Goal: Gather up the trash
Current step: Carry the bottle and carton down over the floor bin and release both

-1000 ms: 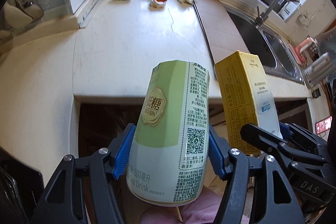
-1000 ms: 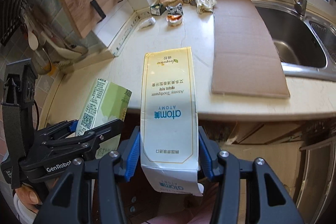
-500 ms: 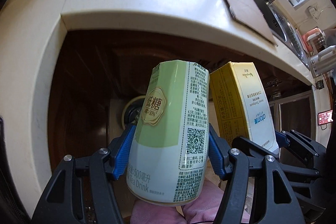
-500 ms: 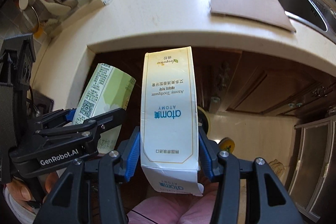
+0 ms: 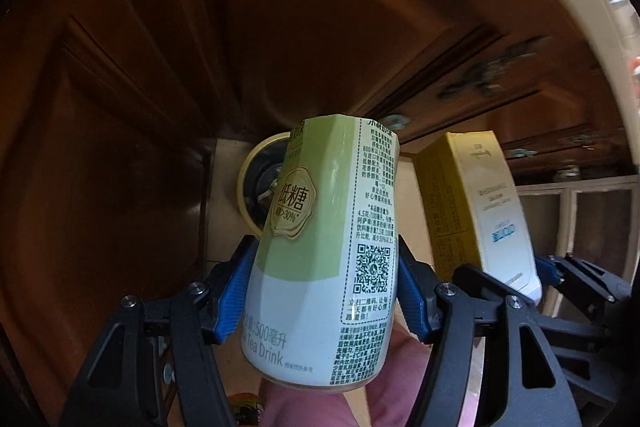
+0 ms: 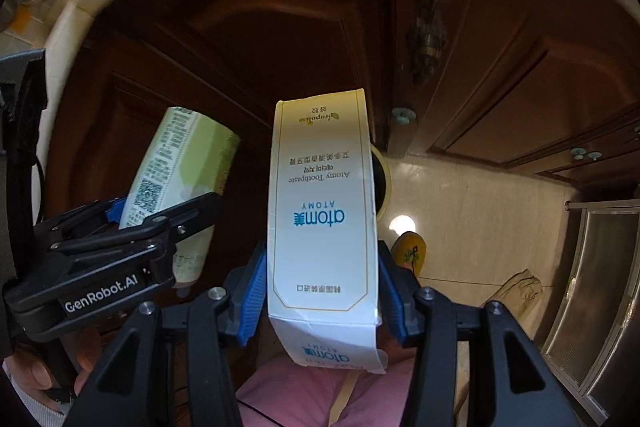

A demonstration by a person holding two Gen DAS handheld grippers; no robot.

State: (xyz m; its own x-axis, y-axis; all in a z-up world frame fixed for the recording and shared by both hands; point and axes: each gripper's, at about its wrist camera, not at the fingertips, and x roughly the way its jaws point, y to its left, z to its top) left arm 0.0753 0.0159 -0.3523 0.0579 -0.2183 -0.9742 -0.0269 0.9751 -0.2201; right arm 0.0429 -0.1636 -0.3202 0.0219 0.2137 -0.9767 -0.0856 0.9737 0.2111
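The left hand-held gripper is clamping a green tea carton low on its sides, and the right hand-held gripper is gripping a toothpaste box, both above a bin on the floor. Both look light, empty and crushable, so gentle pressure on flat sides is suiting them.

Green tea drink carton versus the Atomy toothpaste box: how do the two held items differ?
The tea drink carton is green and white with faceted sides; the toothpaste box is white and yellow, flat and slimmer. The carton sits in the left claw, the box in the right claw. Both are clamped between blue pads.
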